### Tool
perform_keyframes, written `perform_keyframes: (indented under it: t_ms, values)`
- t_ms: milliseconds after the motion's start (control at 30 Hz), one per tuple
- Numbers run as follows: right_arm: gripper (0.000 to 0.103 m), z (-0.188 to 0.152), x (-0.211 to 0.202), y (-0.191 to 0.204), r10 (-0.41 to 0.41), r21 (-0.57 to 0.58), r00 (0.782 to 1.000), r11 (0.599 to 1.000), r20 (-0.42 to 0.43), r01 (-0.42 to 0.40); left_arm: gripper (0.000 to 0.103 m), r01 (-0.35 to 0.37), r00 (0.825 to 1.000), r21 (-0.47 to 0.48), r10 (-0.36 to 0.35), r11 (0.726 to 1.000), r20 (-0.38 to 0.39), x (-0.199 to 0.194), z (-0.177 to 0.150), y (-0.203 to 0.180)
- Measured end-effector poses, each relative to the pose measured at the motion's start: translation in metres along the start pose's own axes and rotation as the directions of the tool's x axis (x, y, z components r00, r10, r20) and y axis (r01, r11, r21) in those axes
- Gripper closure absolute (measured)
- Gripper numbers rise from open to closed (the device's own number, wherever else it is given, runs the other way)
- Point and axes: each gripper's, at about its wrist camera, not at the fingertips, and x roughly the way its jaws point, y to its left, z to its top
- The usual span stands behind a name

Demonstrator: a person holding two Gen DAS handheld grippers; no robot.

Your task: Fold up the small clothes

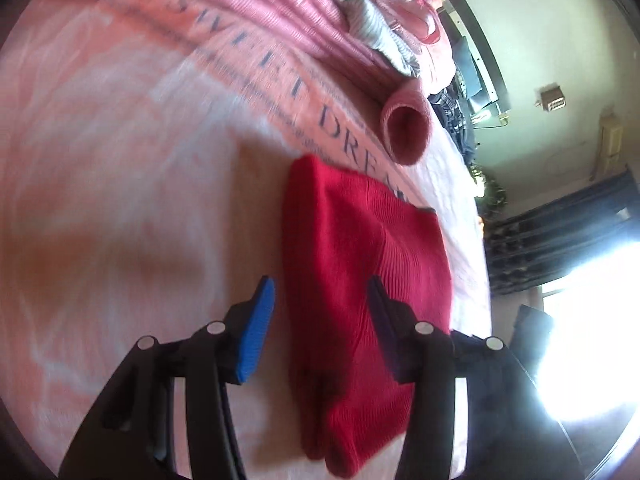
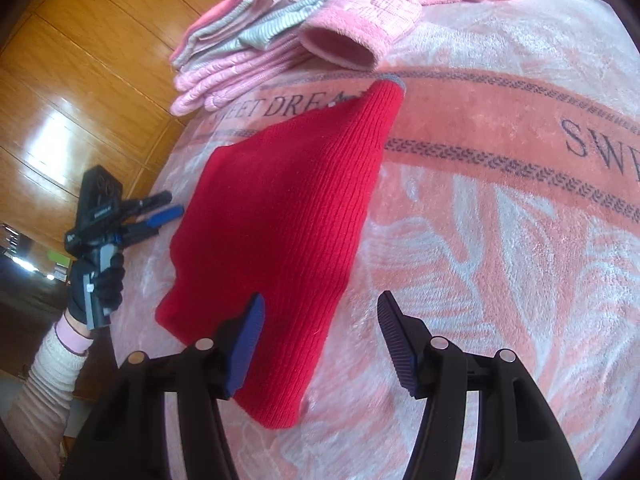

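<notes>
A red knit garment [image 2: 280, 220] is lying flat on a pink blanket [image 2: 500, 240] printed with dark lettering, its narrow cuff end pointing toward a pile of pink and grey clothes [image 2: 256, 40] farther back. The right tool [image 2: 320, 304] is hovering over the near edge of the garment with its jaws spread wide and nothing between them; its blue-padded left finger is sitting above the red knit while the other finger is over bare blanket. The left tool [image 1: 322, 284] is also standing wide open and empty, one finger over the blanket, the other over the red fabric. In the right wrist view, the left tool is showing beside the garment's far edge, apart from it, gripped by a black-gloved hand [image 2: 98, 284] with a pale ribbed sleeve [image 2: 48, 372]. A wooden wardrobe [image 2: 80, 80] is standing beyond the blanket
</notes>
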Motion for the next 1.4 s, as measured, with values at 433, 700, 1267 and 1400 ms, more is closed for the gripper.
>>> perform_keyframes:
  t_ms: [433, 700, 1267, 1400]
  values:
    - [0.041, 0.005, 0.007, -0.011, 0.089, 0.075, 0.996, 0.993, -0.011, -0.088, 0.051, 0.148, 0.982, -0.107, -0.159, 0.983, -0.098, 0.071, 0.01, 0.006]
    - [0.034, 0.017, 0.036, -0.029, 0.195, 0.178, 0.981, 0.966, -0.014, -0.189, 0.047, 0.236, 0.94, -0.049, -0.241, 0.97, -0.241, 0.115, 0.015, -0.024]
    - [0.07, -0.013, -0.038, -0.028, 0.239, 0.225, 0.971, 0.945, 0.011, -0.235, 0.069, 0.297, 0.908, -0.107, -0.315, 0.949, -0.277, 0.131, -0.04, -0.11]
    - [0.07, -0.058, -0.092, -0.049, 0.21, 0.256, 0.978, 0.944, 0.013, -0.206, 0.069, 0.315, 0.876, -0.103, -0.331, 0.944, -0.351, 0.15, -0.076, -0.159]
